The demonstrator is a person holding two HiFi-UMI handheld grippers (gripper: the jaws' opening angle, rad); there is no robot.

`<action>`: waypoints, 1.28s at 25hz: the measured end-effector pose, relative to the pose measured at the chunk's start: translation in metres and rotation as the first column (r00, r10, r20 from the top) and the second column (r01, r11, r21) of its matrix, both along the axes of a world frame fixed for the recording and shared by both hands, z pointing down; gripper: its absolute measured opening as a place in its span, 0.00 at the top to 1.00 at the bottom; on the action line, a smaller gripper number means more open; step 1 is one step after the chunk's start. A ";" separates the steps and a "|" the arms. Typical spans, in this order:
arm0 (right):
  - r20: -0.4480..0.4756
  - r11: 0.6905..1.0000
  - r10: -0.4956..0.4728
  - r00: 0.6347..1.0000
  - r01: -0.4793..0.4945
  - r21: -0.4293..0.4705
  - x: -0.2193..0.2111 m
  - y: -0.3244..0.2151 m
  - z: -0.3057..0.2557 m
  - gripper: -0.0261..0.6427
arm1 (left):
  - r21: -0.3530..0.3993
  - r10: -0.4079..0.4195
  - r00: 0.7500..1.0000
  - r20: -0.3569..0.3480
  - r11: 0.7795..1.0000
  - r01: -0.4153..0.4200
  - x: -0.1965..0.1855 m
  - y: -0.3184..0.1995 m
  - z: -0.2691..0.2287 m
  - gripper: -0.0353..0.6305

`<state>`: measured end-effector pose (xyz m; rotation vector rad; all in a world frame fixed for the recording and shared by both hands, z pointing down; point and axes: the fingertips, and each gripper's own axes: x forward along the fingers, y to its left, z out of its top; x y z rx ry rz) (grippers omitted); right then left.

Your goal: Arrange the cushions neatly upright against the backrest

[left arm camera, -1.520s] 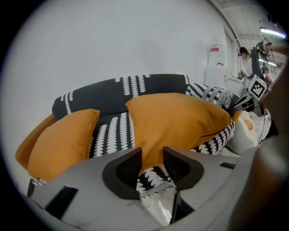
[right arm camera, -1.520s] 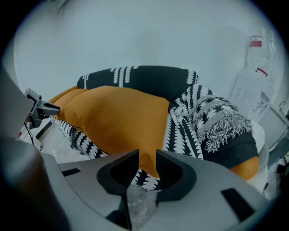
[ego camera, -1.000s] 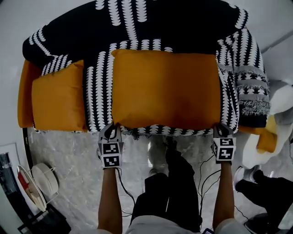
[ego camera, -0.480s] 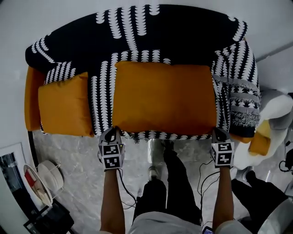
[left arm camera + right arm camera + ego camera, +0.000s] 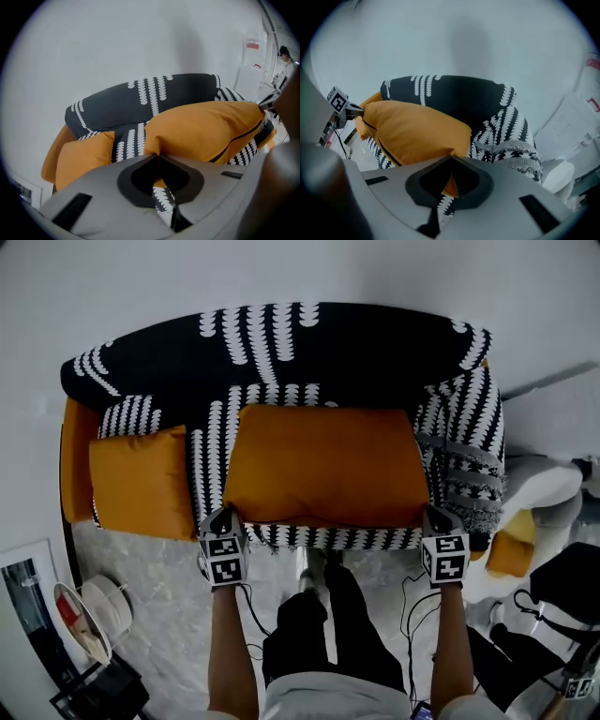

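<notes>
Jaws of both grippers have just been closing and are now pinching fabric. The left gripper [image 5: 223,515] is clamping the lower left corner of the big cushion [image 5: 323,465], and the right gripper [image 5: 434,514] is clamping its lower right corner. In each gripper view an orange corner is sitting squeezed where the jaws meet, with patterned cover showing beneath.

In the head view, the big cushion is filling the middle of the frame. It is lying across the seat of the sofa [image 5: 281,343], with its far edge reaching toward the dark backrest and its front edge stretching between the two grippers. In the gripper views that front edge is looking raised off the seat.

The small cushion [image 5: 141,482] is lying at centre left, just beside the orange armrest [image 5: 73,460]. A strip of patterned cover is separating it from the big cushion.
</notes>
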<state>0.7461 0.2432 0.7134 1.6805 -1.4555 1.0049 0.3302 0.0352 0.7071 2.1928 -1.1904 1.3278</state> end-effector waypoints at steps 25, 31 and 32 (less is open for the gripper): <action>-0.023 0.997 0.036 0.999 -0.035 0.072 0.076 -0.204 -0.079 0.94 | 0.046 0.023 1.000 -0.007 0.999 -0.023 0.075 -0.197 -0.056 0.90; -0.025 0.995 0.050 0.998 -0.047 0.085 0.096 -0.247 -0.081 0.94 | 0.043 0.064 0.998 -0.017 0.997 -0.063 0.095 -0.244 -0.054 0.90; -0.034 0.995 0.054 0.998 -0.051 0.085 0.099 -0.255 -0.082 0.94 | 0.044 0.068 0.998 -0.017 0.997 -0.067 0.097 -0.251 -0.053 0.90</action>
